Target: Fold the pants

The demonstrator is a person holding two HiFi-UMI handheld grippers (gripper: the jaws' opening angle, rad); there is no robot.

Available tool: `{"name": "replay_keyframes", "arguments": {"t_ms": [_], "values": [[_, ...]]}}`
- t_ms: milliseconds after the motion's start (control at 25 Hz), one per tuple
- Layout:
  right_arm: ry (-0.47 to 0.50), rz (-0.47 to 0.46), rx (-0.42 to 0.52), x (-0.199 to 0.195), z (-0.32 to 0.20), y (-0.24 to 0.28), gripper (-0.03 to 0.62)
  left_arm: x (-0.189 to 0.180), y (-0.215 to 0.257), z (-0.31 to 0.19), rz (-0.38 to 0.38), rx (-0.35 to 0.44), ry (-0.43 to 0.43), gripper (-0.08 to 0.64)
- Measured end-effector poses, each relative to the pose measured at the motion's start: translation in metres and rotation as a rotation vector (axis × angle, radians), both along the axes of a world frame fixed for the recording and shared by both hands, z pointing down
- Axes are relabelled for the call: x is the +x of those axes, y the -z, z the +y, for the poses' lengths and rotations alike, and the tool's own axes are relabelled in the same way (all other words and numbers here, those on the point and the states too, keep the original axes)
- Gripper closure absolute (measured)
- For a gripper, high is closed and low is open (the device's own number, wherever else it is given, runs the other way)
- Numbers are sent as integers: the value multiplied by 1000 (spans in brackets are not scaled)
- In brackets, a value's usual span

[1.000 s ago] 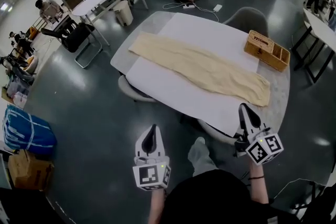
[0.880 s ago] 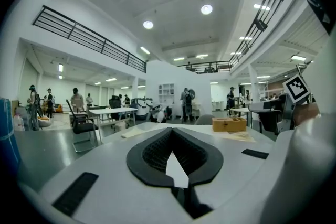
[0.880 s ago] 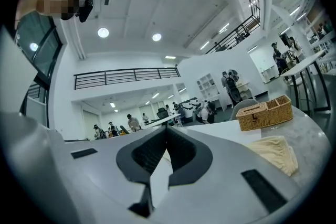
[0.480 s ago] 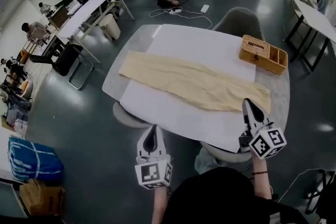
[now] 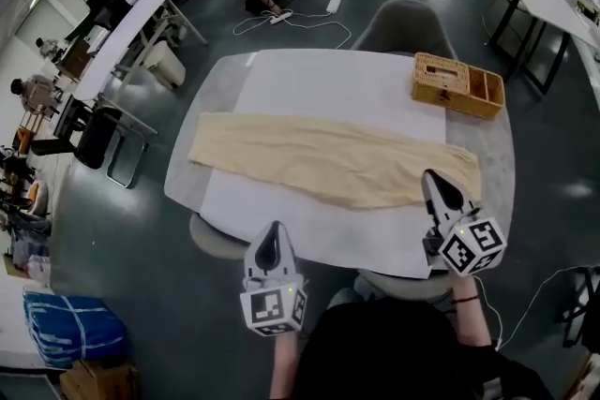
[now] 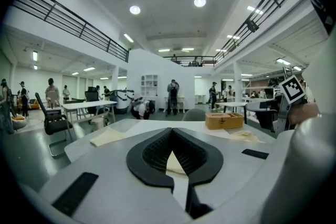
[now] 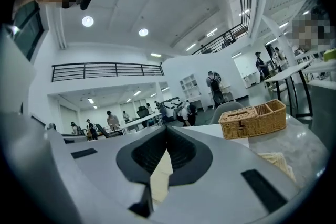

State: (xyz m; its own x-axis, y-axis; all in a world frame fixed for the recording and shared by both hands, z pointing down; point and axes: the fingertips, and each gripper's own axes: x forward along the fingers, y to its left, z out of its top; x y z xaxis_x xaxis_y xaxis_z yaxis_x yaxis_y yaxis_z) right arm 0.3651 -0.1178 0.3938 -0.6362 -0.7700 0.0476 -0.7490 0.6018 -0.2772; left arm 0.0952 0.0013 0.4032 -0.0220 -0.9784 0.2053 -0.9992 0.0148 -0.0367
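**Pants flat on the table, both grippers clenched and empty**

The pants (image 5: 328, 159) lie unfolded at full length on a white mat (image 5: 328, 80) that covers most of the table (image 5: 184, 187). They run from near the left edge to near the right edge, slanting slightly toward the near side at the right end. A basket (image 5: 457, 86) stands at the far right corner, apart from the pants. A chair (image 5: 403, 19) is drawn up to the far edge.

The left gripper (image 5: 271, 237) is held short of the near edge, its tip not yet over the table. Its fingers (image 6: 152, 152) are pressed together at the tips with nothing between them. The right gripper (image 5: 437, 186) reaches over the near edge close to the near right corner, its tip by the right end of the pants. Whether it touches the cloth cannot be told. Its fingers (image 7: 184, 157) are also clenched on nothing.
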Motion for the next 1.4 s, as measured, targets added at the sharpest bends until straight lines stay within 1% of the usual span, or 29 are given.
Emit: {"name": "replay_keyframes", "arguments": {"t_ms": [120, 320, 480, 640, 800, 1000, 1160, 1240, 1280, 1320, 1400], "values": [[-26, 38, 9, 15, -12, -1, 578, 7, -10, -20, 2, -37, -57, 546], [-155, 54, -33, 53, -22, -13, 578, 37, -18, -61, 11, -71, -191, 546], [-234, 66, -115, 82, -26, -38, 578, 54, -31, -87, 25, -109, -284, 546], [-294, 66, -199, 112, -32, -68, 578, 69, -50, -112, 32, -144, -376, 546], [-328, 87, -261, 131, -42, -92, 578, 83, -67, -133, 39, -178, -432, 546], [-367, 143, -331, 153, -57, -120, 578, 105, -88, -154, 47, -221, -502, 546], [-397, 164, -395, 171, -66, -143, 577, 116, -101, -163, 48, -248, -537, 546], [-410, 199, -436, 181, -69, -156, 577, 120, -106, -167, 47, -261, -547, 546], [-407, 214, -458, 184, -71, -162, 568, 122, -108, -169, 47, -266, -551, 546], [-399, 219, -482, 186, -73, -169, 524, 124, -110, -171, 48, -272, -555, 546], [-388, 220, -526, 190, -77, -182, 461, 127, -114, -174, 51, -282, -562, 546]]}}
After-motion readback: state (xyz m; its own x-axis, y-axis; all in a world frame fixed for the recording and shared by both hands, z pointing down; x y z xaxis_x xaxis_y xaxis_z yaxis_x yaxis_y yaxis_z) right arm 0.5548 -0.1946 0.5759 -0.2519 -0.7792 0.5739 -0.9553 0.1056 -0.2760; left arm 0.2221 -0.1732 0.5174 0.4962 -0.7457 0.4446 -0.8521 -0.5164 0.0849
